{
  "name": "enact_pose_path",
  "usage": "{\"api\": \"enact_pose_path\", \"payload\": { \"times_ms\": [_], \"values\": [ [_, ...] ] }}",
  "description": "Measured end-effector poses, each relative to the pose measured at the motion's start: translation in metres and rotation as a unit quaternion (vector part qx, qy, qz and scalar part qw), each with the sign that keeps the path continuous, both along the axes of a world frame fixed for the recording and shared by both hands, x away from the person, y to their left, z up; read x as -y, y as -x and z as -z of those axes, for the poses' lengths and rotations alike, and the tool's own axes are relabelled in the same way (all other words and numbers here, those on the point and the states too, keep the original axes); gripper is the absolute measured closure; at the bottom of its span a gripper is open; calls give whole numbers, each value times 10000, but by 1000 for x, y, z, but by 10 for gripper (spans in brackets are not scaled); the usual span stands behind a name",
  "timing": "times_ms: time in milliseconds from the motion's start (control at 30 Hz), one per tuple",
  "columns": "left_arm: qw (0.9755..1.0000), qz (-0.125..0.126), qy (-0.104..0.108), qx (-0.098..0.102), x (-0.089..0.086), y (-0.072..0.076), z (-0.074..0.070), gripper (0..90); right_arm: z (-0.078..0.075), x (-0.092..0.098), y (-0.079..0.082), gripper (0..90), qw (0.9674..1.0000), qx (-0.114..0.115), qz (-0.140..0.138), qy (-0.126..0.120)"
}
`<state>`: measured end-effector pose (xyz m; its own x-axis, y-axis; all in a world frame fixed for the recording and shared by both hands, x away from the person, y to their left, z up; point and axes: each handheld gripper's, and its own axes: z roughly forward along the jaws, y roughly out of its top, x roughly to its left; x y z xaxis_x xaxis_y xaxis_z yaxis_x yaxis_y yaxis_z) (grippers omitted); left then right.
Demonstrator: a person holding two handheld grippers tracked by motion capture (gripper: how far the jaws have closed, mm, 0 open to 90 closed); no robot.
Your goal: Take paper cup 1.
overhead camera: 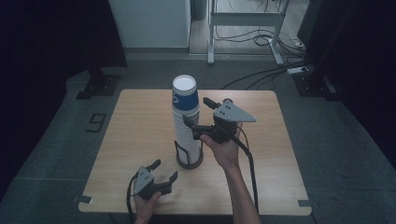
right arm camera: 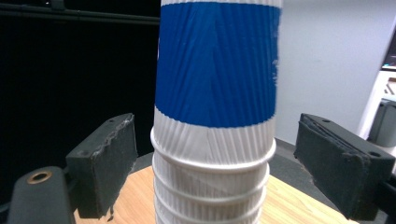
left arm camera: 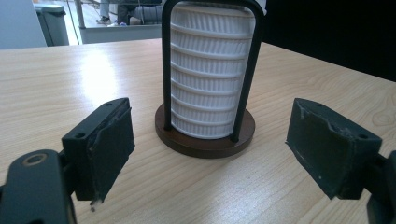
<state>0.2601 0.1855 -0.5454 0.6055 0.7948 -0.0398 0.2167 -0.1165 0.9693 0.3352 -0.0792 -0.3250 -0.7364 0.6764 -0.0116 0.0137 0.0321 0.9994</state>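
Resting on pale wooden table [overhead camera: 140, 140]: ribbed white-and-blue paper cup stack [overhead camera: 186, 116] | left gripper [overhead camera: 164, 171]: released, empty | right gripper [overhead camera: 196, 113]: jaws parted, flanking stack, untouched.

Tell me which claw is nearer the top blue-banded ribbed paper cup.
Right. The right claw straddles the top blue-banded ribbed paper cup without touching; the left claw sits low near the table's front edge.

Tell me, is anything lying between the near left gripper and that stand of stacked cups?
Nothing: in the left gripper view, bare wooden table runs from the open left gripper to the cup stand.
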Motion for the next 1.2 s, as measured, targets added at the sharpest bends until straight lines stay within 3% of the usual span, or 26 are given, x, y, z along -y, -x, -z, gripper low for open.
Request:
{"api": "enact_pose_path", "payload": {
  "times_ms": [333,533,700,967,1067,1200],
  "values": [
    [10000,14,16,-17,0,0,0,146,-7,-12,-12,125,10000,-20,-43,26],
    [10000,38,36,-20,-1,0,0,146,-8,-21,-27,119,9998,-151,-75,101],
    [10000,43,44,-17,-1,0,0,146,-8,-27,-31,124,9999,-91,-92,93],
    [10000,52,52,5,-1,0,0,147,-10,-33,-37,130,9998,-169,-98,79],
    [10000,46,61,5,-1,0,0,147,-10,-33,-39,169,9996,-221,-158,59],
    [9998,8,195,25,-4,1,1,150,-11,-34,-38,174,9996,-231,-173,79]
  ]
}}
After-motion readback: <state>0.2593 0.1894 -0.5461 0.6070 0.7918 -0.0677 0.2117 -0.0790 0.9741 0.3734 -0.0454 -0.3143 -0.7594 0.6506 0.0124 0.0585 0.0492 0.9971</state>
